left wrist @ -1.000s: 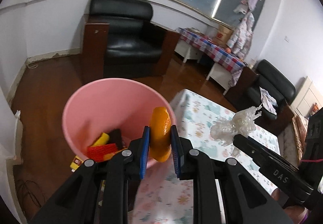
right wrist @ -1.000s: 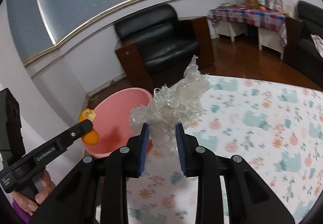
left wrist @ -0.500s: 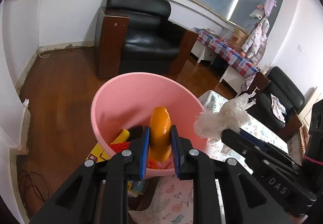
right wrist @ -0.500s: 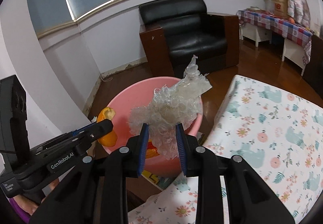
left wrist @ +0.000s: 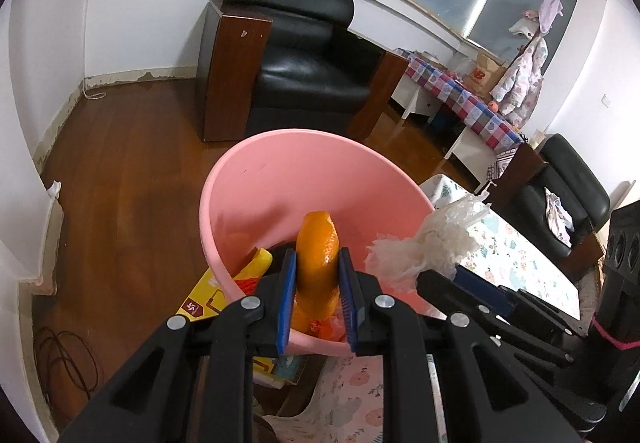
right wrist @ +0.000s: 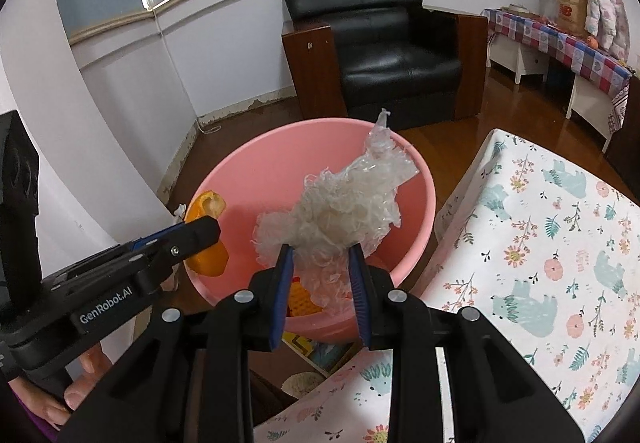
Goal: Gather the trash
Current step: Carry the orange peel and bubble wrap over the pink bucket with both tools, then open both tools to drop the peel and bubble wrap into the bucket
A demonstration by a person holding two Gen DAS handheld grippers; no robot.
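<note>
Two grippers are working over one pink bucket (left wrist: pixel 256 179), each clamped on one piece of trash. The left gripper (left wrist: pixel 318 283) is pinching a single orange peel (left wrist: pixel 317 263) between its blue pads (left wrist: pixel 286 295), the peel standing upright and poking out ahead of the fingertips, above the near part of the bucket's opening. The right gripper (right wrist: pixel 320 275) is squeezing one crumpled wad of clear plastic wrap (right wrist: pixel 340 203), which is billowing up and forward past its pads, over the middle of the bucket.

Seen from the right wrist, the left gripper is reaching in from the left with the peel (right wrist: pixel 208 239) hanging at the bucket's (right wrist: pixel 420 211) left rim. Seen from the left wrist, the right gripper (left wrist: pixel 436 277) is sitting just to the right, its plastic wad (left wrist: pixel 432 243) at the bucket's right rim.

Down inside the bucket, below the left gripper's tips, yellow and red scraps are lying; their exact number is hard to tell. One table with a floral cloth (right wrist: pixel 560 243) is lying to the right of the right gripper, beside the bucket. One black armchair (right wrist: pixel 384 43) is standing beyond the bucket, ahead of both grippers.
</note>
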